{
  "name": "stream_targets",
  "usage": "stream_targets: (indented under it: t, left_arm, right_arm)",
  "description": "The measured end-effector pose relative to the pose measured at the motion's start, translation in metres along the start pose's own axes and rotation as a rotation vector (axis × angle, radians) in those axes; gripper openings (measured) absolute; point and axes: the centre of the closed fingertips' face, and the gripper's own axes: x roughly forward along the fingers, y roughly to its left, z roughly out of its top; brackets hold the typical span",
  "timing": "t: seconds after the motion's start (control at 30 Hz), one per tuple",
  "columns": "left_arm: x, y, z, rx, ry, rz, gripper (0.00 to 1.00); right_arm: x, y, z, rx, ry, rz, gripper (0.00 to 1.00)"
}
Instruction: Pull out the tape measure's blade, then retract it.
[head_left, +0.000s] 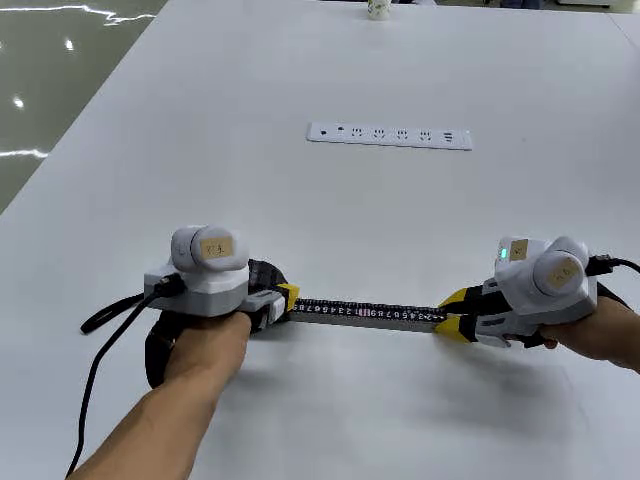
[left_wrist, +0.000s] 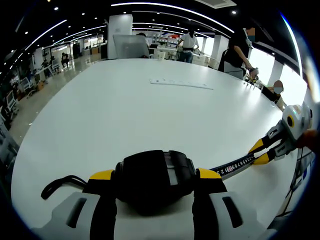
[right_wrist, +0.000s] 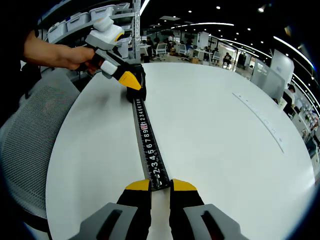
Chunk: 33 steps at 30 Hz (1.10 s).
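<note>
While we held a gripper in each hand over the white table (head_left: 300, 60), the left gripper (head_left: 280, 300) was clamped around the black tape measure case (left_wrist: 155, 180), close to the table's near edge on the left side. Its blade (right_wrist: 146, 140) ran out along that edge, numbers up, to the right gripper (right_wrist: 160, 186), whose jaws stood narrow, pinching the blade's tip. A black wrist strap (left_wrist: 62, 182) lay beside the case. A power strip (head_left: 389, 135) lay well apart, toward the far edge.
</note>
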Motion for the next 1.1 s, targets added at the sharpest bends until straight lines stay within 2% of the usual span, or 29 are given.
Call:
stream_targets:
  t: [1.1]
  left_arm:
    - [0.001, 0.002, 0.001, -0.008, -0.007, -0.008, 0.56]
  right_arm:
    - [0.02, 0.007, 0.024, -0.013, -0.024, 0.02, 0.1]
